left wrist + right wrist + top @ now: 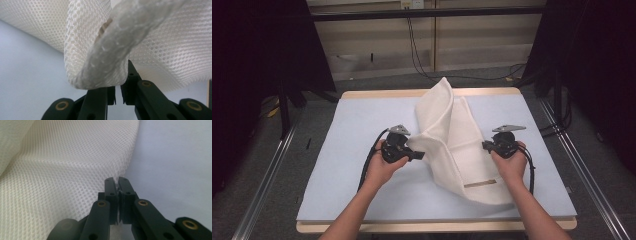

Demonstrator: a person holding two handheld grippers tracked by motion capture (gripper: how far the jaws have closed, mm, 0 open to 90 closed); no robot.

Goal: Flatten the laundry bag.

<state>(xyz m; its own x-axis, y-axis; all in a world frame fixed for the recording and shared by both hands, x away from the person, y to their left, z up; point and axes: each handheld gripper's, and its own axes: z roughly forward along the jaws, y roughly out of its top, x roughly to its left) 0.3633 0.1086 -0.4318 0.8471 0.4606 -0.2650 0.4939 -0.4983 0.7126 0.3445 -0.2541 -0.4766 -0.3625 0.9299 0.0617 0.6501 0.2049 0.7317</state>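
Bench point(362, 130), pale blue cover. White mesh cloth point(452, 135) lies centre-right, its far part lifted and curling over toward the left, near end flat with a small tan label.

Left hand-held gripper point(416, 155) at the cloth's left edge: jaws nearly closed on a rolled hem point(100, 62), a thin gap showing beneath the fabric.

Right hand-held gripper point(486, 146) at the right edge: jaws pressed together, pinching the mesh border point(117, 185).

Risk, my judgement: the thin right-hand pinch could slip if the two grippers pull unevenly, dropping the fold crooked.

wall: beige panels point(482, 35) | floor: grey carpet point(257, 200) | curtains: black point(257, 60) (both sides) | cables point(417, 50)
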